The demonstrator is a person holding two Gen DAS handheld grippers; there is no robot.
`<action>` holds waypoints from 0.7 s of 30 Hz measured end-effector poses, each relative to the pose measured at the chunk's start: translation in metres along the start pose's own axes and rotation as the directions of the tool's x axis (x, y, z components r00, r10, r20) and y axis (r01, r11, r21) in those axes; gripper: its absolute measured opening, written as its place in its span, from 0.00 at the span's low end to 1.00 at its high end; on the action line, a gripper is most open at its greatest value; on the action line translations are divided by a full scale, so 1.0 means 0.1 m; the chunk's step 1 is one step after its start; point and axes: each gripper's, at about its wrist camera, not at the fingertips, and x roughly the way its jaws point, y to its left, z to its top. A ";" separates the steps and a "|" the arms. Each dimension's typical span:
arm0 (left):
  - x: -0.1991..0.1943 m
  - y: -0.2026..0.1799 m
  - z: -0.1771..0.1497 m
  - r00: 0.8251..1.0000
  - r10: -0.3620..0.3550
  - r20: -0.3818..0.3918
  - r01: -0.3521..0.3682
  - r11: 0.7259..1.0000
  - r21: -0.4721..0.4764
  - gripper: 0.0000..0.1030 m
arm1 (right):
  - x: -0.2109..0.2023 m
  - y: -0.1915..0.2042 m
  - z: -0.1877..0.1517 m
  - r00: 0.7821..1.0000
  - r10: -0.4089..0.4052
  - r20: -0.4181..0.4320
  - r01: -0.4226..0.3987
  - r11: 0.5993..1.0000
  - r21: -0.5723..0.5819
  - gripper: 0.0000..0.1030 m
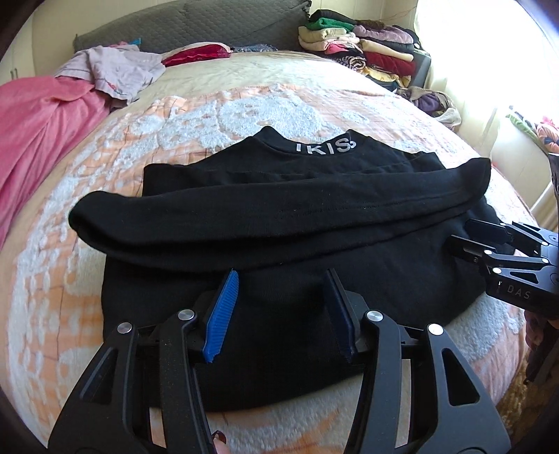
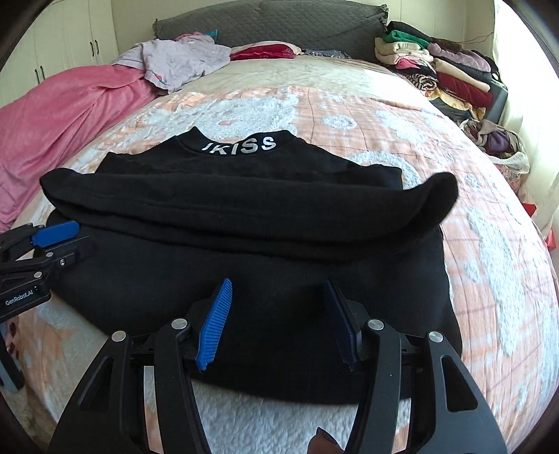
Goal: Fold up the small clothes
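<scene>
A black sweater (image 1: 279,213) (image 2: 244,209) with white lettering on its collar lies flat on the bed, collar at the far side. Both sleeves are folded across its chest in a thick band. My left gripper (image 1: 281,279) hovers over the sweater's lower left part near the hem, its blue pads apart and nothing pinched between them. My right gripper (image 2: 277,284) stands the same way over the lower right part, open. Each gripper shows in the other's view: the right gripper (image 1: 464,232) at the sweater's right edge, the left gripper (image 2: 78,241) at its left edge.
The bedspread (image 1: 244,111) is peach and white. A pink blanket (image 1: 42,129) and a crumpled lilac garment (image 1: 115,70) lie at the far left. A stack of folded clothes (image 2: 447,66) is piled at the far right corner by the grey headboard (image 2: 262,24).
</scene>
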 end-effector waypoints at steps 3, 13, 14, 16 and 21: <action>0.07 0.02 0.05 1.000 0.005 -0.005 -0.005 1.000 -0.004 0.42 | 0.05 -0.01 0.04 1.000 -0.002 0.004 0.002 1.000 -0.001 0.51; 0.24 0.17 0.34 1.000 0.002 0.002 -0.002 0.999 -0.038 0.43 | 0.19 -0.06 0.33 0.999 -0.032 0.041 0.031 0.999 0.034 0.52; 0.24 0.20 0.38 1.000 0.004 0.008 -0.004 0.999 -0.046 0.43 | 0.18 -0.08 0.37 0.998 -0.038 0.050 0.036 0.999 0.041 0.52; 0.21 0.28 0.47 1.000 0.011 0.028 -0.009 0.997 -0.078 0.43 | 0.16 -0.12 0.44 0.997 -0.042 0.068 0.038 0.998 0.055 0.52; 0.04 0.50 0.62 0.996 0.016 0.088 -0.003 0.989 -0.146 0.47 | 0.00 -0.26 0.53 0.990 -0.051 0.129 0.040 0.996 0.084 0.52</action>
